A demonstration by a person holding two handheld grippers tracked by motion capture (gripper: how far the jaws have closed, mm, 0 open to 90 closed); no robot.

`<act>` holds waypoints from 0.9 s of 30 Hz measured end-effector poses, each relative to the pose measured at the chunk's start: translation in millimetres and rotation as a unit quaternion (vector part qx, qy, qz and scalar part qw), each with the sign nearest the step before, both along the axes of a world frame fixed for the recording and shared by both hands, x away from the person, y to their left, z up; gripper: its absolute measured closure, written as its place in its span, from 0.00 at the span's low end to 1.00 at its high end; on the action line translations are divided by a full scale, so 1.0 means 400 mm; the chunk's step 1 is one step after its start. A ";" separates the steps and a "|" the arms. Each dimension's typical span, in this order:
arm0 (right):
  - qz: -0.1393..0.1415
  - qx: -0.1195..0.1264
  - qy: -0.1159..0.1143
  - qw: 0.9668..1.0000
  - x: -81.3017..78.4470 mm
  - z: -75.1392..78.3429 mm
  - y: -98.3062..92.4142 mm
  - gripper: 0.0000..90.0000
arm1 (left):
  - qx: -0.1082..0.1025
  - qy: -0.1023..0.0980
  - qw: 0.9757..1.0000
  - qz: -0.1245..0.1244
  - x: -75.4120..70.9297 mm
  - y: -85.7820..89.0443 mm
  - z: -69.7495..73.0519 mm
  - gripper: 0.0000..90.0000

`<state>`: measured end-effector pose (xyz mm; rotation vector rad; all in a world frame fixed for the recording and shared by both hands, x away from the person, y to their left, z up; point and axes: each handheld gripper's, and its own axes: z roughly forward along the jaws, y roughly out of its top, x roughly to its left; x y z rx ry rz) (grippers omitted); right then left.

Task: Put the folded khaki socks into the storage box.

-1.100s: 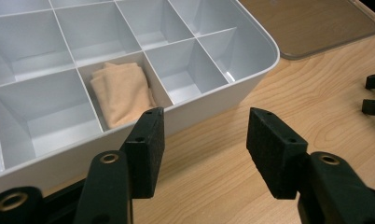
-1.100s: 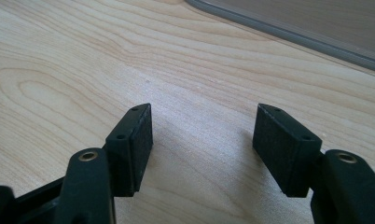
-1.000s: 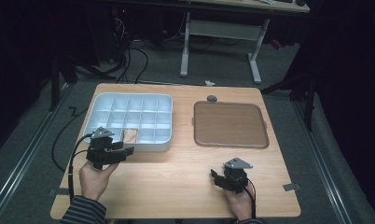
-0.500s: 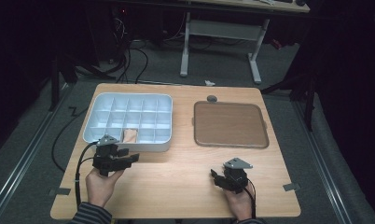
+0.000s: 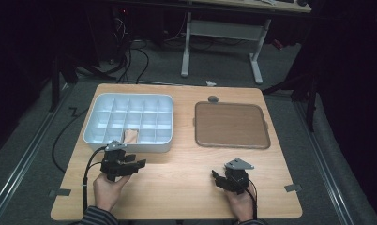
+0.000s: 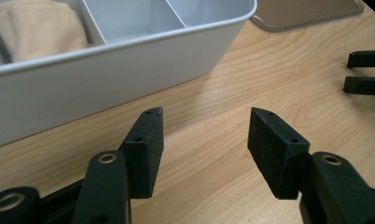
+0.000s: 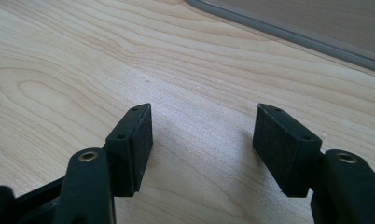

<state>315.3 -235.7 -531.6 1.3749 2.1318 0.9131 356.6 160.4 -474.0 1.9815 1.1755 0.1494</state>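
Left gripper (image 6: 204, 135): the jaws stand apart, with only bare wood between them; it hangs low over the table (image 5: 186, 187), just in front of the organiser's near wall.
Right gripper (image 7: 202, 135): the jaws also stand apart with nothing between them; it rests low over the wood, and the near edge of the tray is ahead of its jaws.
Step in hand: as I judge it, the cloth is already placed and the left gripper is backing out of the organiser.
How to do it well: keep the jaws apart and clear of the white wall so that the box is not pushed; keep the trailing cable away from the rim; the right gripper can wait where it is.
Cloth piece (image 6: 34, 30): a beige folded piece lies in one compartment of the front row, beyond the left jaw and a little to its left; in the high view (image 5: 131, 136) it sits near the middle of that row.
Organiser box (image 5: 98, 115): white, divided into many small compartments; the others look empty.
Tray (image 5: 231, 124): brown, shallow, with a pale rim, nothing on it; it lies beyond the right gripper, beside the organiser but apart from it.
Small dark knob (image 5: 213, 99): on the table just behind the tray's far edge; I cannot tell what it is.
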 end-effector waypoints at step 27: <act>0.000 -0.001 0.000 1.000 0.000 0.000 0.000 0.42 | 0.013 0.001 1.000 0.005 0.002 -0.030 -0.061 0.51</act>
